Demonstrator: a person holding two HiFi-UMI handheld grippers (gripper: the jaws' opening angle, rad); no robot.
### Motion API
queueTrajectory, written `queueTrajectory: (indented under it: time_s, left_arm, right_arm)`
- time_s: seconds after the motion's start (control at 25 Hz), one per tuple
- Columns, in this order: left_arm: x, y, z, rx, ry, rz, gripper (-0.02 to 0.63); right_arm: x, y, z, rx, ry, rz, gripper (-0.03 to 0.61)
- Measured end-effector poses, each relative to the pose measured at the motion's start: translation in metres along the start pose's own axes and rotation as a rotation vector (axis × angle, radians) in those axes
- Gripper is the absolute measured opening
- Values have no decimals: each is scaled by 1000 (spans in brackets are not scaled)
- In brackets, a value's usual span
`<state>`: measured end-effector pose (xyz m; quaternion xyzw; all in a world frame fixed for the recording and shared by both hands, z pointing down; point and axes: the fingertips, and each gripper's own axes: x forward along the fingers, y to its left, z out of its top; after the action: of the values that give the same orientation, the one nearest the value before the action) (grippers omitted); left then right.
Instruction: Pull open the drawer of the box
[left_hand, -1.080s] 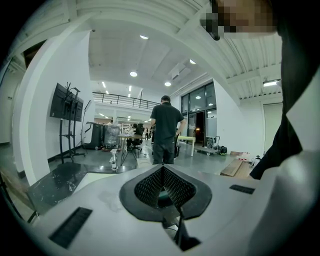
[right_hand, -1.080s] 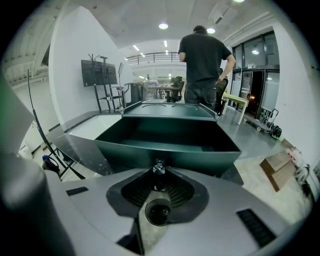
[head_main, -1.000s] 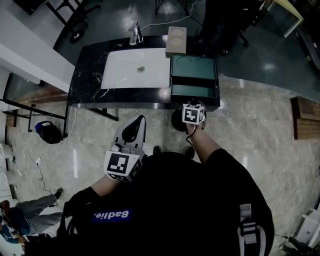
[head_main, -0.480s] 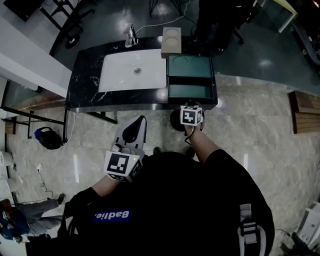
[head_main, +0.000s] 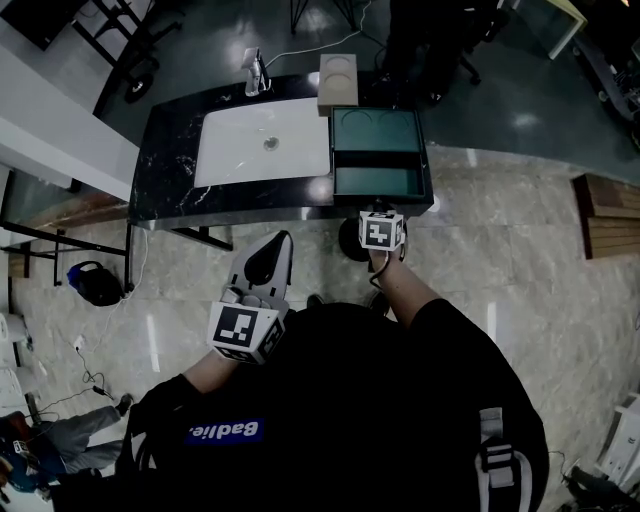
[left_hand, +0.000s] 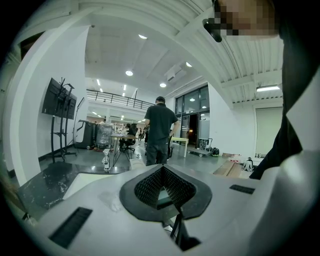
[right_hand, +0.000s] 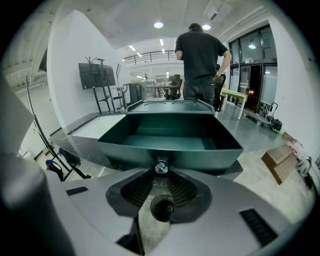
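The green drawer (right_hand: 170, 150) stands pulled out of the front of the box (head_main: 380, 130), toward me. Its small round knob (right_hand: 161, 166) sits between the tips of my right gripper (right_hand: 161, 174), and the jaws are clamped on it. The box stands at the right end of the black counter (head_main: 170, 185), just beside the white sink (head_main: 265, 150). My left gripper (head_main: 262, 262) hangs well back from the counter, jaws together on nothing.
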<state>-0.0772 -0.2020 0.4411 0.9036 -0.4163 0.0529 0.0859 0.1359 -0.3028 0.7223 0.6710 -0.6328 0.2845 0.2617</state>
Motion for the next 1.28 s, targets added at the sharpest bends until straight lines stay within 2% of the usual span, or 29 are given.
queueTrajectory:
  time_s: [0.52,1.0,1.28]
  left_arm:
    - [-4,-3,1,-5,-22,-84,-8]
    - [-10,-18,-5,-36,-45,-199,-8]
    - [-10,-31,-7,-25,-35,-201,-8]
  right_arm:
    - [-27,-7,-10,37,-37,-43,77]
    - [-92,1,10,72,-154,-64,77]
    - [-135,15,32,33,-248,-14,77]
